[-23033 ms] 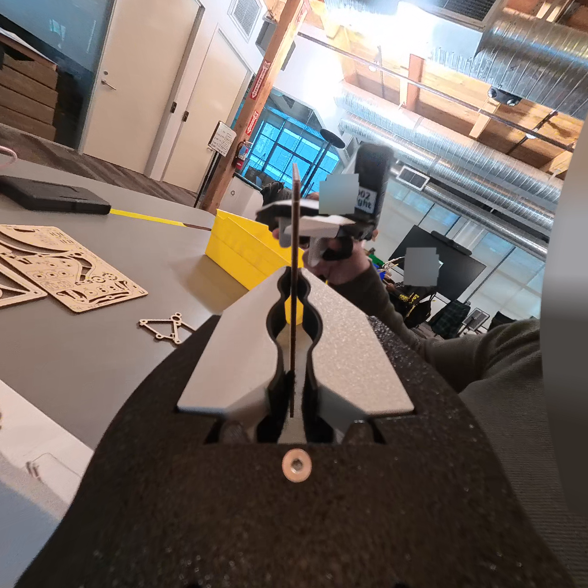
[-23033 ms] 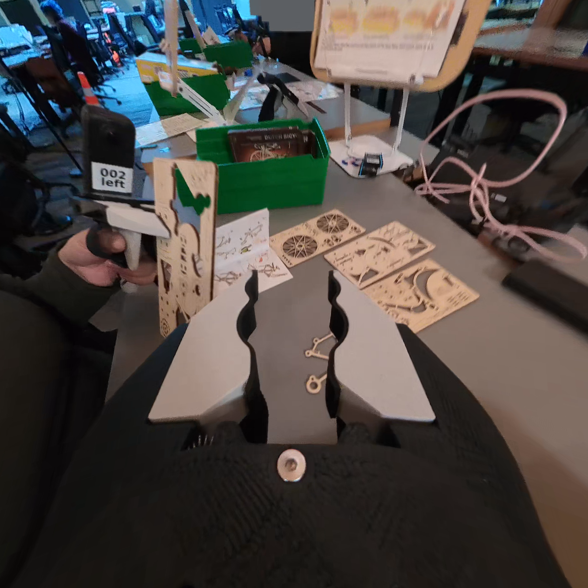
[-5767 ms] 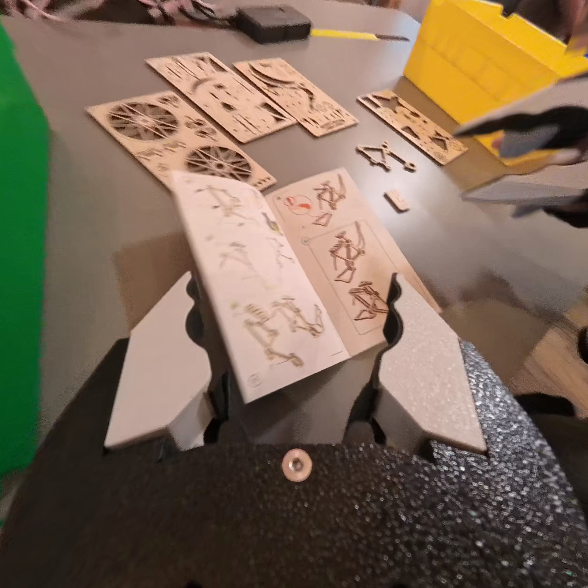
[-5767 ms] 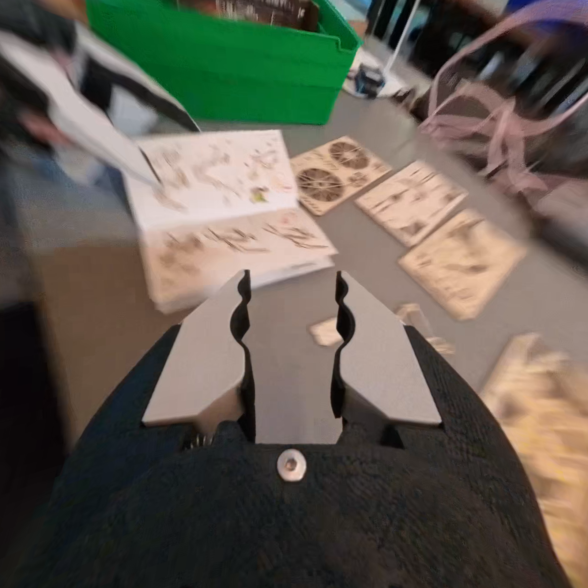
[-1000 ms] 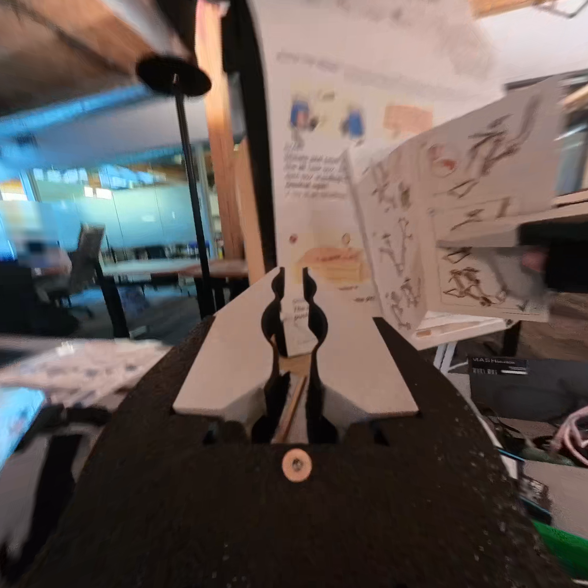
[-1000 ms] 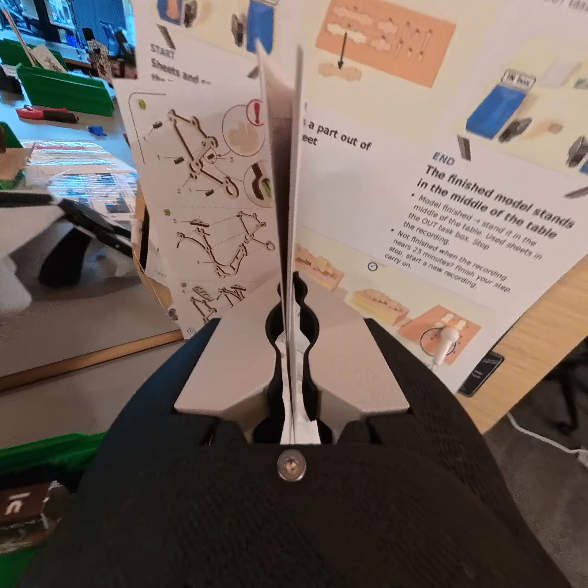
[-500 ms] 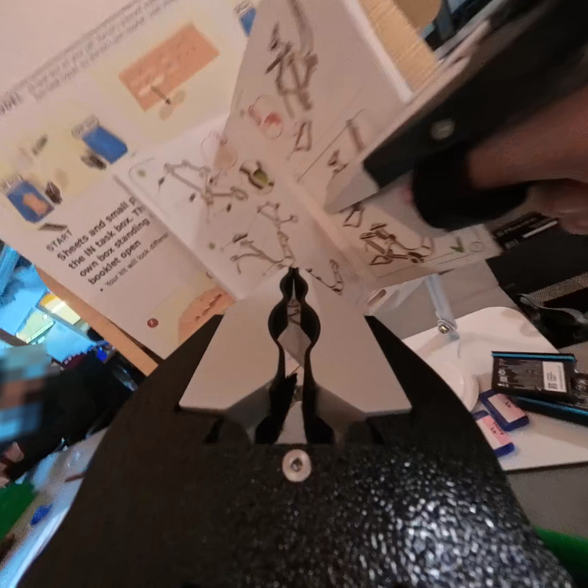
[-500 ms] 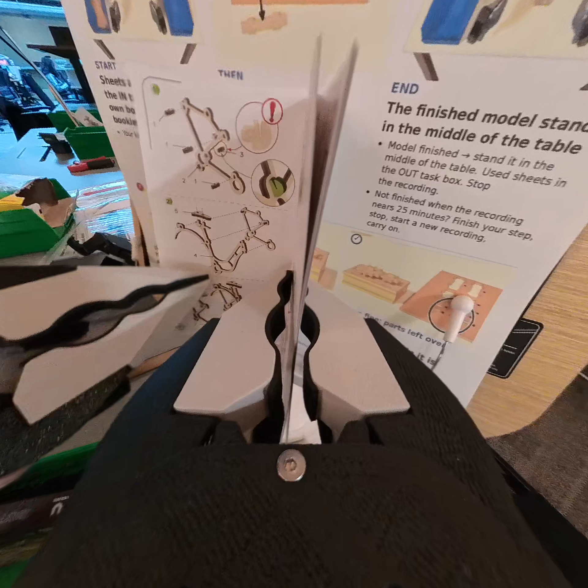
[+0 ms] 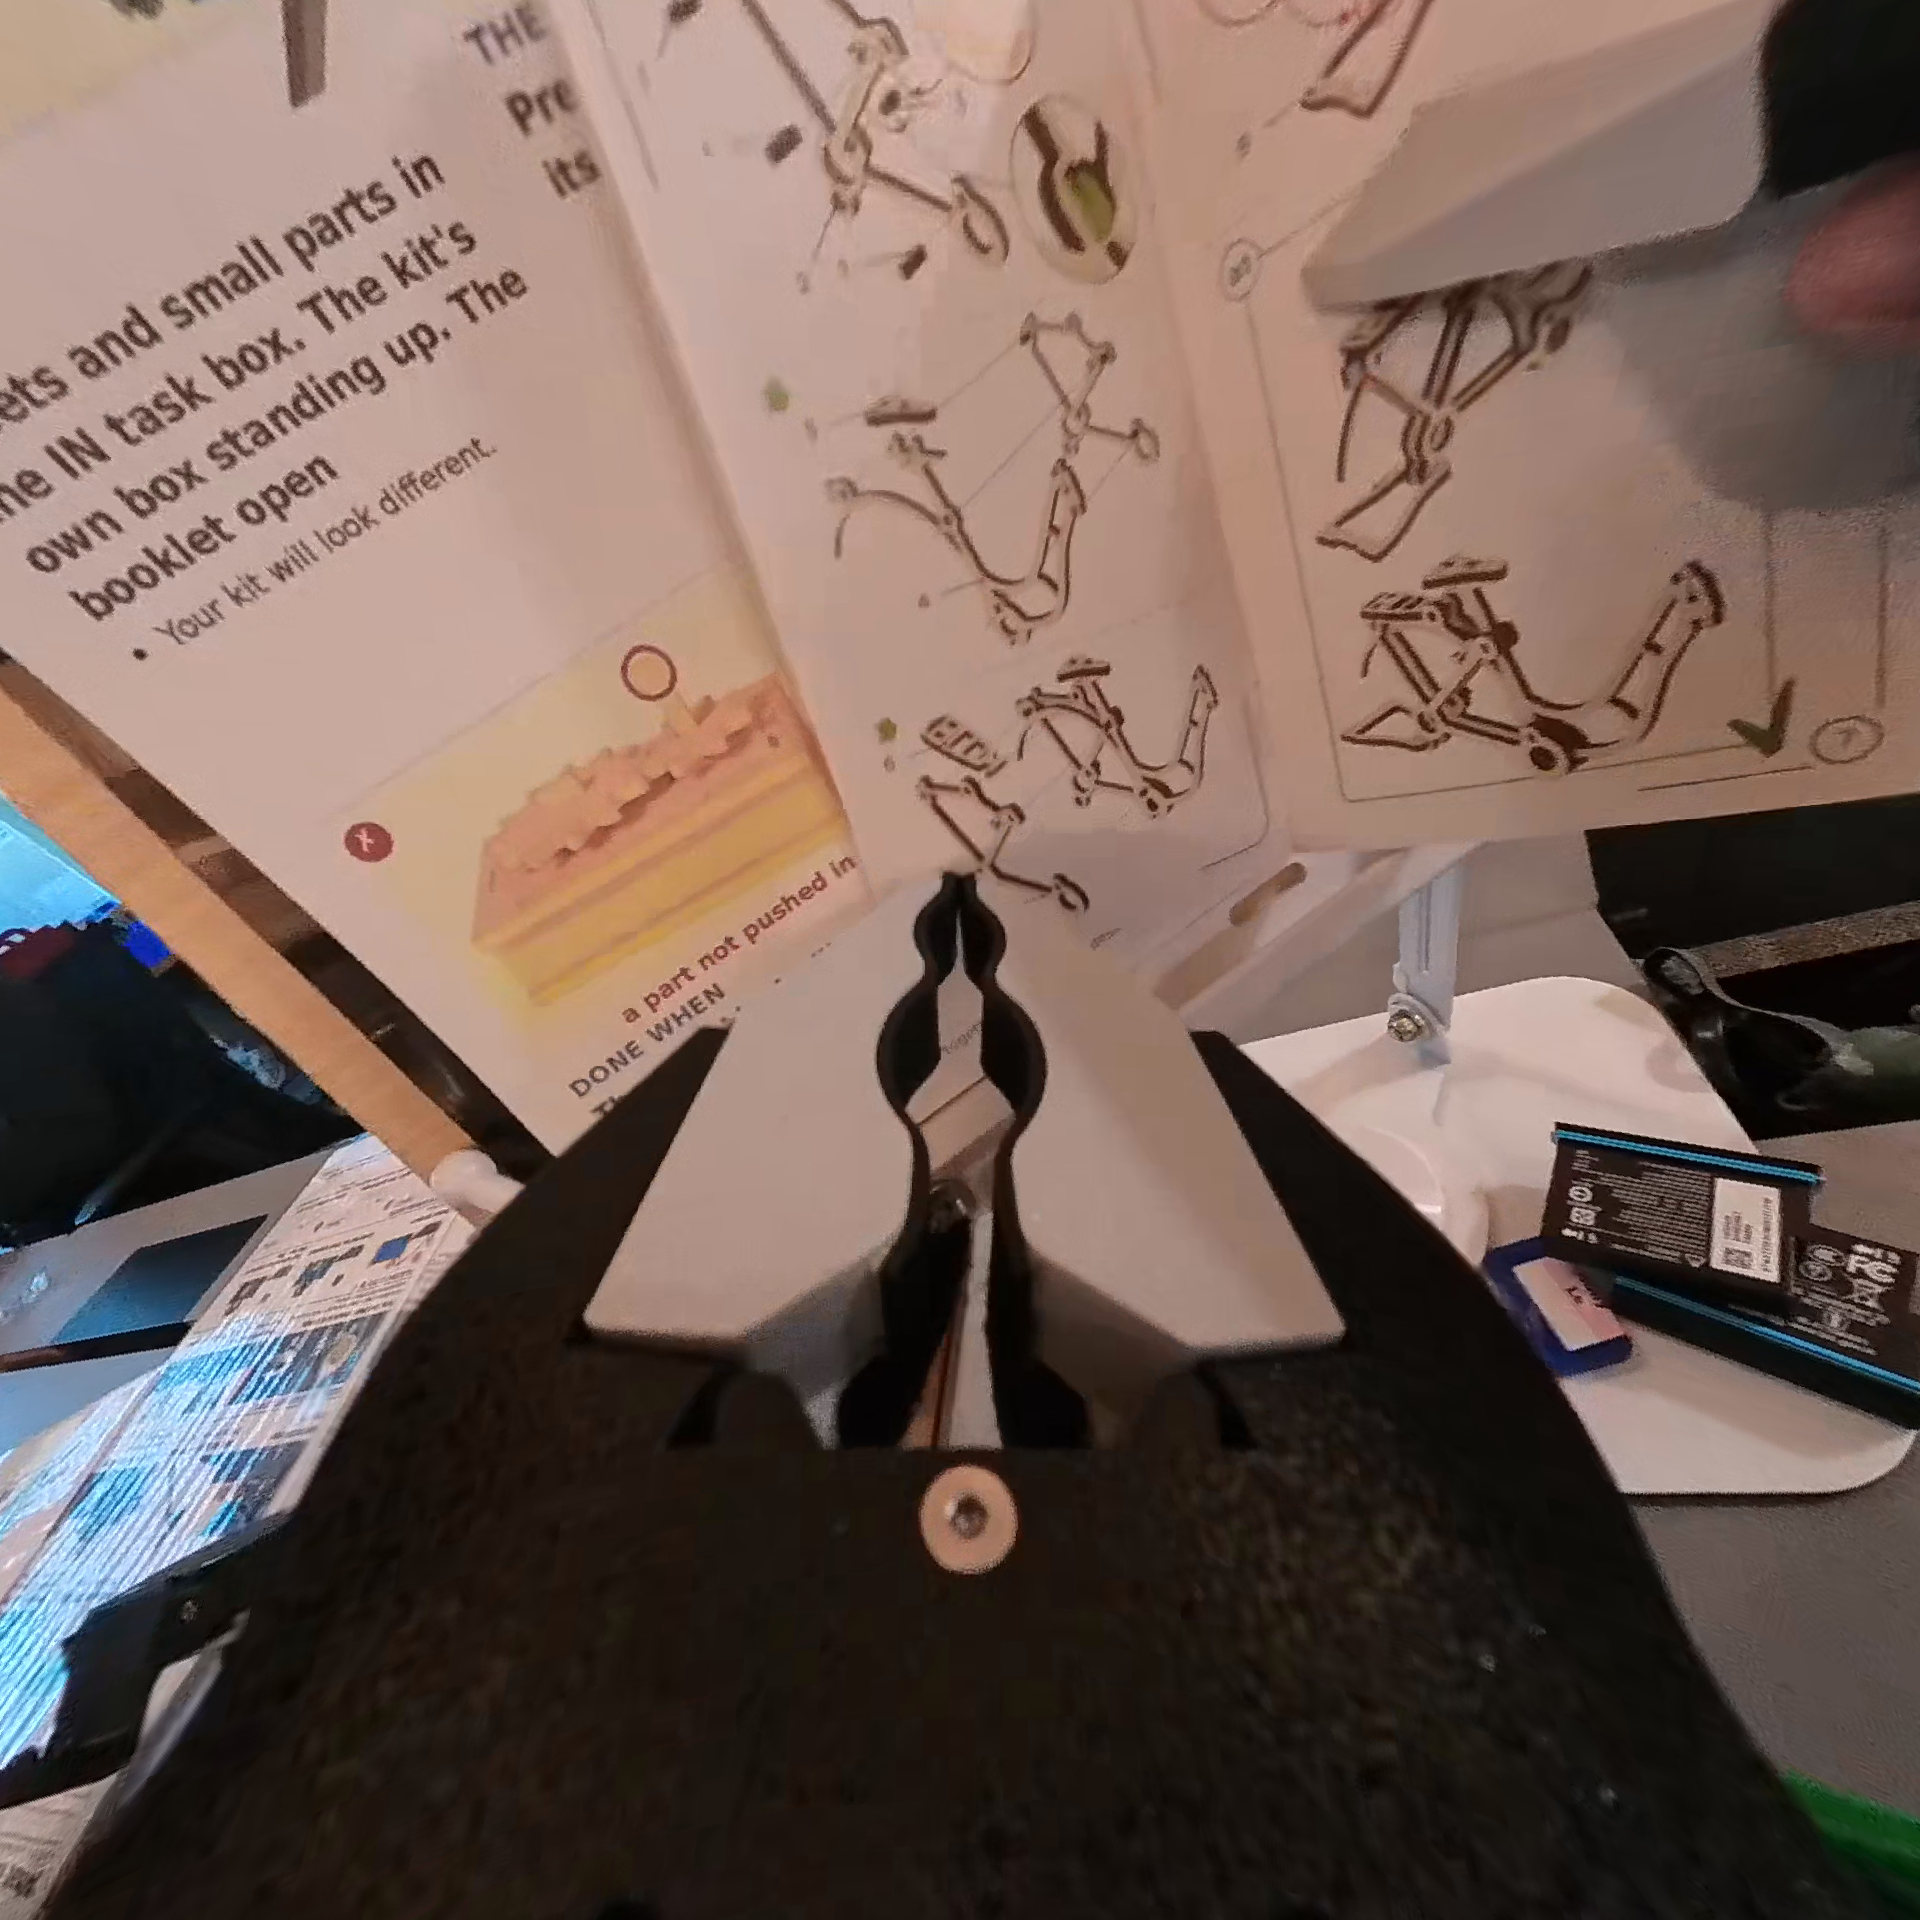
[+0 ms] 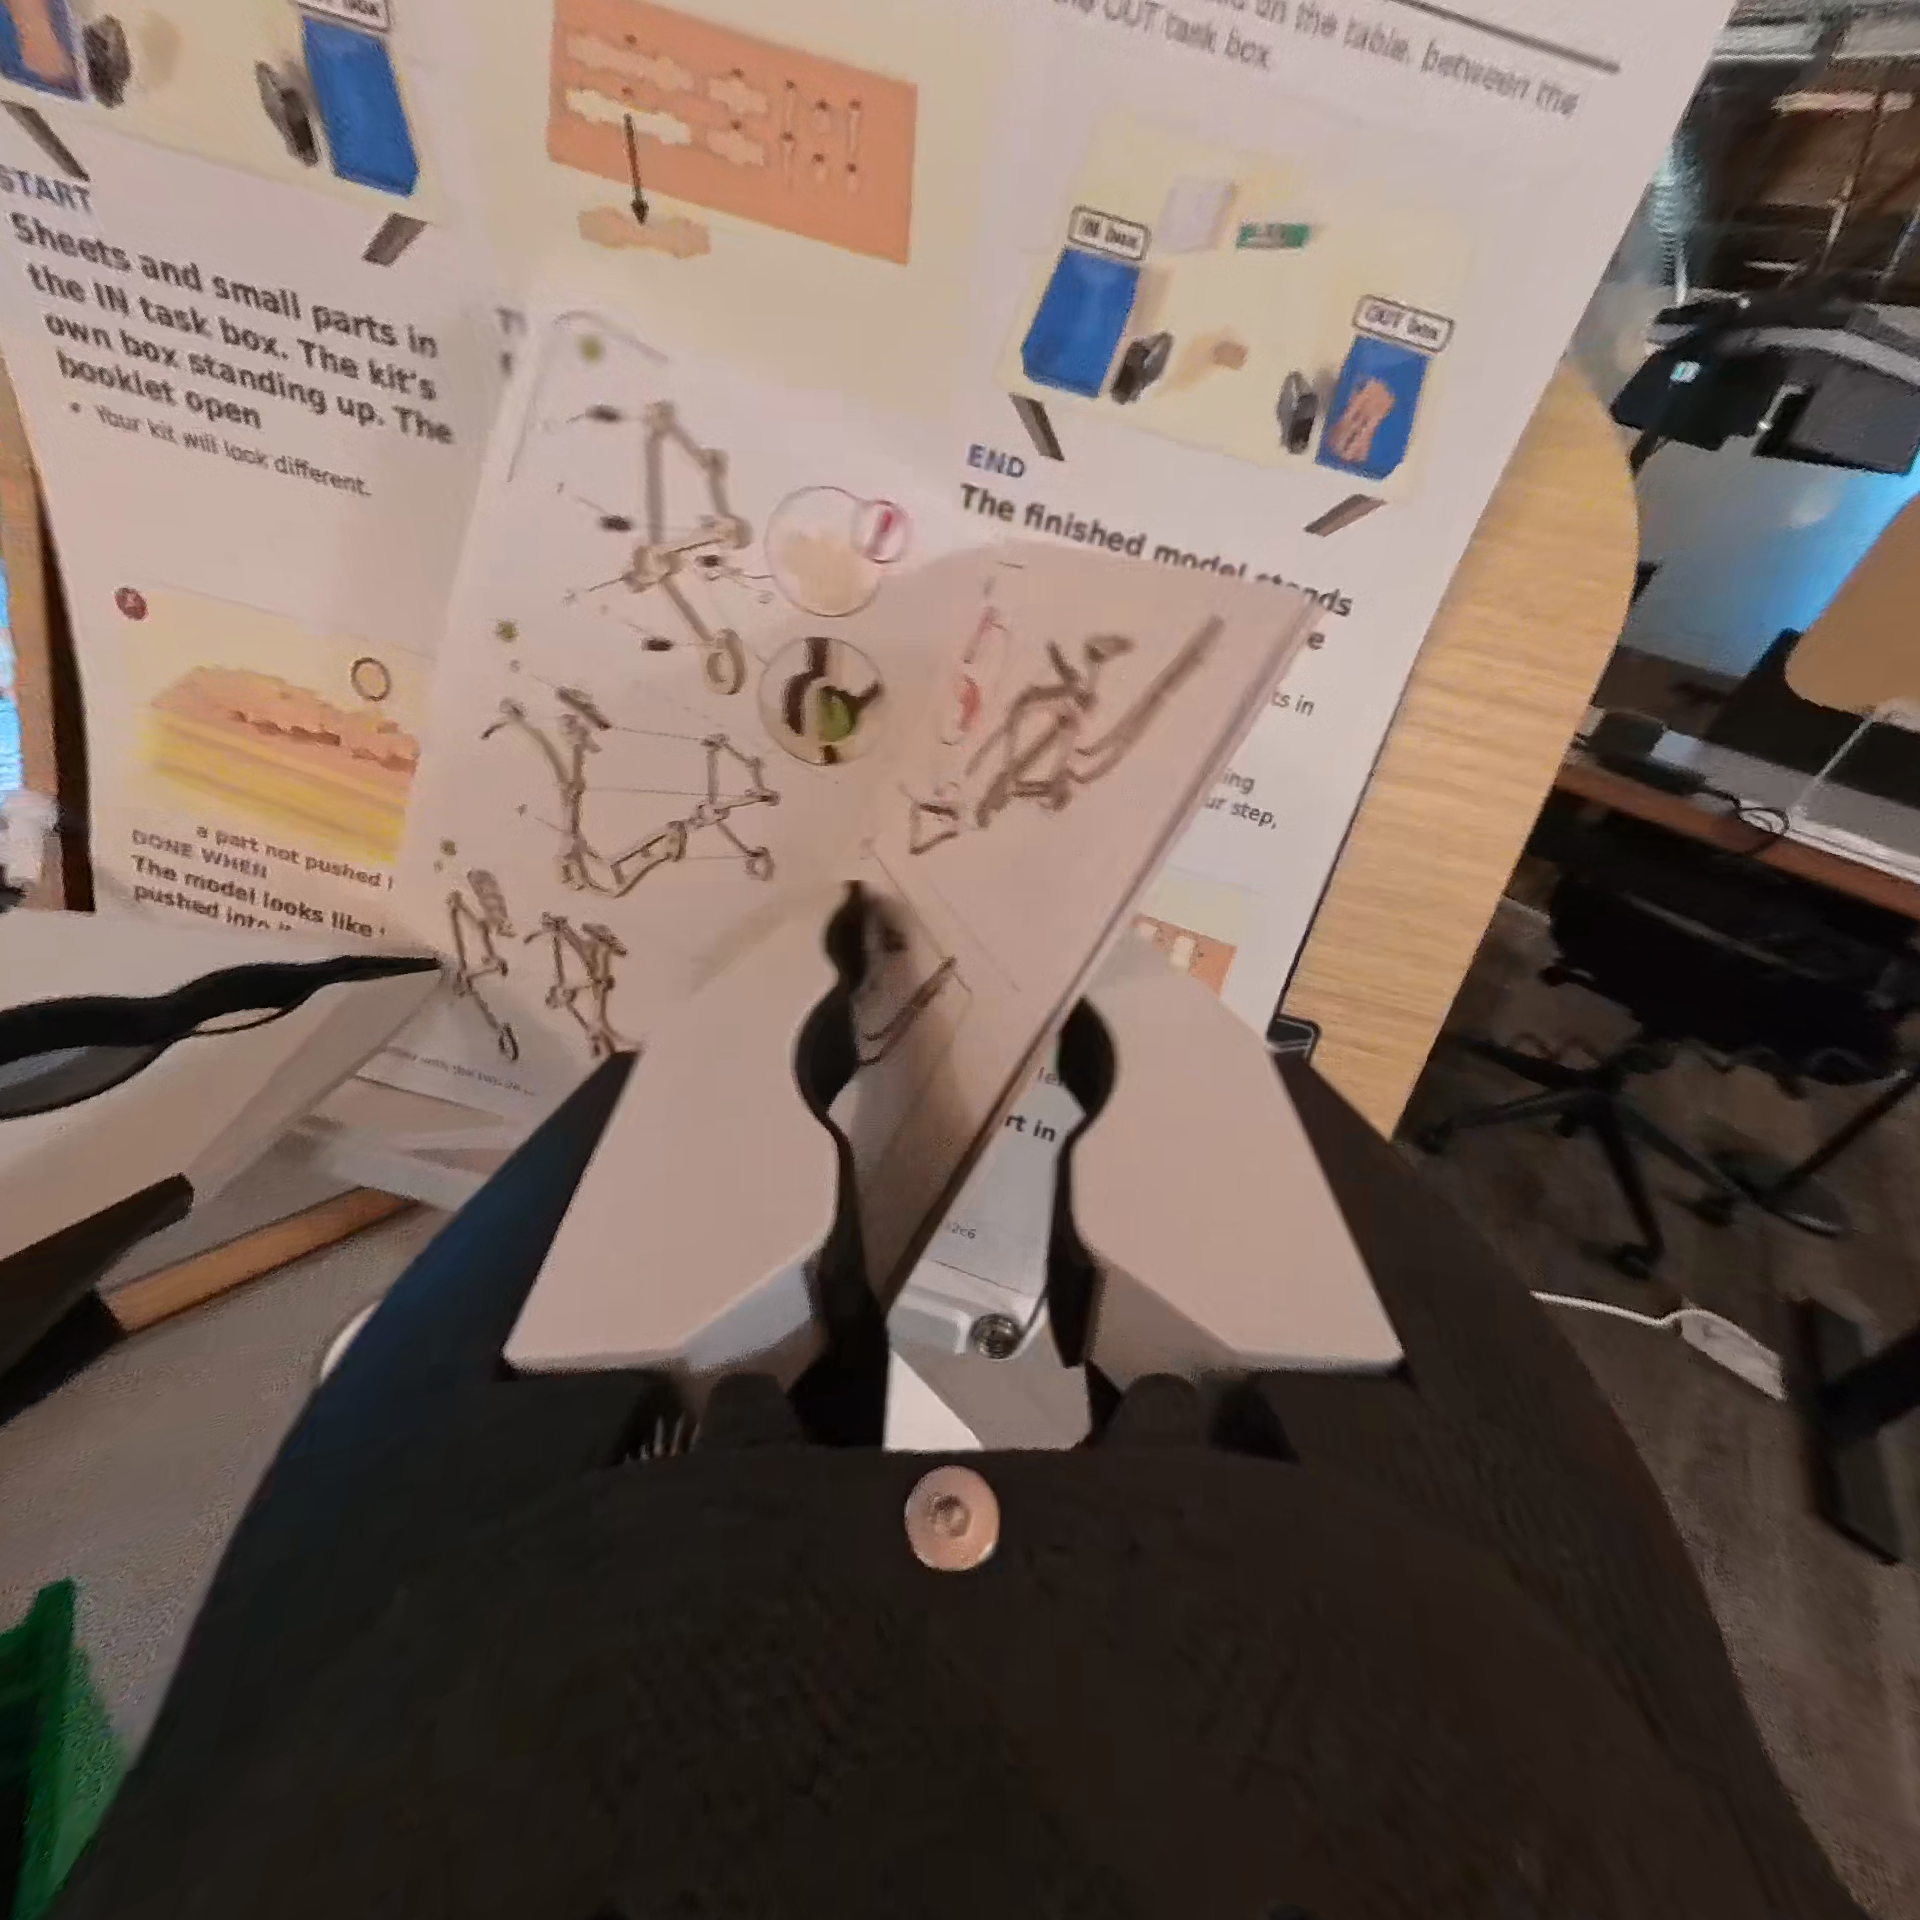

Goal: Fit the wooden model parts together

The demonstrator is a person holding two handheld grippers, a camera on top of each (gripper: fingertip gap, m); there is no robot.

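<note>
With the left gripper point(image 9: 961, 894) pinched on the assembly booklet's point(image 9: 1049, 499) lower corner against the instruction board point(image 10: 260, 436), slide the parted right gripper point(image 10: 961, 997) off gently; no wooden parts are in view.

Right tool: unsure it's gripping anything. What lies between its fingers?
In the right wrist view, a loose page of the booklet stands between the right tool's spread fingers, apparently unclamped.

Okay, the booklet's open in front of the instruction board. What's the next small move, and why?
Probably draw the right gripper back off the booklet. Its jaws stand open around the right-hand page, while the left gripper looks pinched on the lower edge and can steady it.
</note>
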